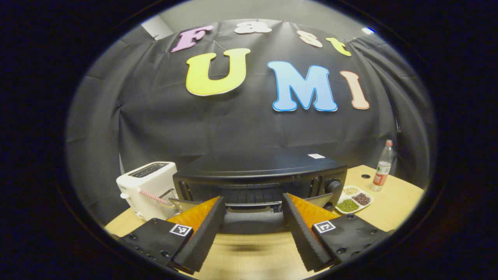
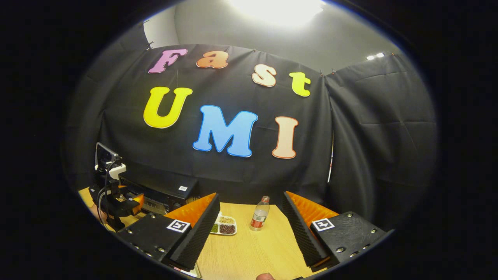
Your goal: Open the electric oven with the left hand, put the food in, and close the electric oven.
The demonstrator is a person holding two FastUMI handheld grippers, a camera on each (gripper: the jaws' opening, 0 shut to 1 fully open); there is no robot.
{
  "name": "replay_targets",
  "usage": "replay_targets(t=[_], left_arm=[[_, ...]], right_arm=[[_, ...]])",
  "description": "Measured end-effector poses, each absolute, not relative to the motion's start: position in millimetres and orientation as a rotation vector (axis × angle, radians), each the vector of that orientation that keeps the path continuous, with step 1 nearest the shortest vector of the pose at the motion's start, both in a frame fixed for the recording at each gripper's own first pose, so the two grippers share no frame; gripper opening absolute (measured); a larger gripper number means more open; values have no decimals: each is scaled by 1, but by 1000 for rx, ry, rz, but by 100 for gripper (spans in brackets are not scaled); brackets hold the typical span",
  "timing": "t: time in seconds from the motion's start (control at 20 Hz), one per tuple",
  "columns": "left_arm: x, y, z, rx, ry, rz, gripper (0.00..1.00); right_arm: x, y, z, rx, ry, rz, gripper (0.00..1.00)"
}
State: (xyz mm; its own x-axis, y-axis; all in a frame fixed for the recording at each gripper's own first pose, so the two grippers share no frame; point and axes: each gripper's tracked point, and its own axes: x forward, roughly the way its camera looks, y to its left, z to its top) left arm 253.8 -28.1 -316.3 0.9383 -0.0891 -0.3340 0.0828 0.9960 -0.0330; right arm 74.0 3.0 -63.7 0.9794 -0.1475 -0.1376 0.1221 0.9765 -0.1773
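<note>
Oven (image 1: pixel 260 182) at twelve o'clock of your left gripper (image 1: pixel 253 217), door seemingly dropped open; both grippers' jaws spread, empty. Divided food plate (image 2: pixel 223 226) waits just past your right gripper (image 2: pixel 251 221). Loading and closing remain.

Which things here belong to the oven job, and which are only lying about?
For the job:
electric oven, its door already down
divided dish of beans and grains, probably the food
left gripper, open, facing the oven
right gripper, open, above the table

Lying about:
white toaster
plastic bottle
</note>
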Motion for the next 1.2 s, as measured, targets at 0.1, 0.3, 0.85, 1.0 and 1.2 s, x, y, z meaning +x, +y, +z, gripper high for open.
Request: replay_targets(t=[0.1,0.3,0.85,1.0,1.2], left_arm=[[241,-28,-322,-8,356,-80,100],[215,-29,-338,8,387,-72,100],[156,-27,-398,-85,551,-14,100],[146,-23,-411,-89,585,8,98],[132,-12,-384,-83,545,41,94]], right_arm=[[75,3,-66,-162,160,-121,98],[74,2,-68,-151,168,-88,98],[66,4,-90,-137,236,-4,98],[63,15,-94,-104,252,52,98],[64,28,-102,-46,276,130,99]])
